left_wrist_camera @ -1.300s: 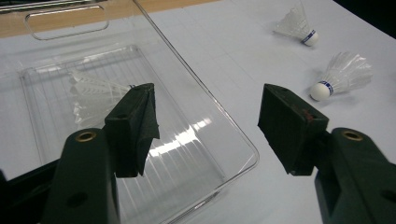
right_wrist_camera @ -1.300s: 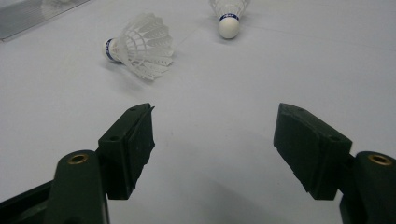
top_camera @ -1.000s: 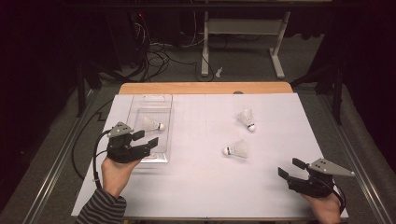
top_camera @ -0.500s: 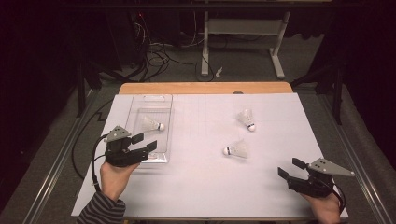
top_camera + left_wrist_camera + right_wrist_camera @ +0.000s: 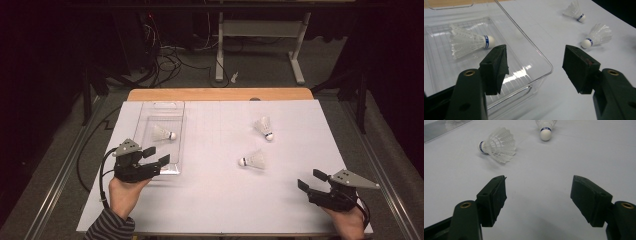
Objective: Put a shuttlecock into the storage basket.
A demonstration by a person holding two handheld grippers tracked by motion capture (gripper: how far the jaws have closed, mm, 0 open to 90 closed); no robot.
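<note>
A clear plastic tray [image 5: 178,115] [image 5: 541,60] lies on the left of the white table sheet, and one white shuttlecock [image 5: 163,133] [image 5: 469,41] rests inside it. Two more shuttlecocks lie on the sheet: one near the middle [image 5: 254,160] [image 5: 597,35] [image 5: 497,145] and one farther back [image 5: 263,126] [image 5: 574,11] [image 5: 545,127]. My left gripper [image 5: 156,156] [image 5: 535,65] is open over the tray's near right corner, holding nothing. At the front right my right gripper [image 5: 311,180] [image 5: 539,195] stands open and empty, pointing toward the middle shuttlecock.
The white sheet [image 5: 220,200] covers a wooden table whose far edge [image 5: 220,94] shows. Beyond it are a dark floor, cables and a table leg frame [image 5: 257,30]. A small white object [image 5: 233,76] lies on the floor.
My left gripper has drawn back toward the near edge of the tray and slightly left. The right gripper and all shuttlecocks are unmoved.
</note>
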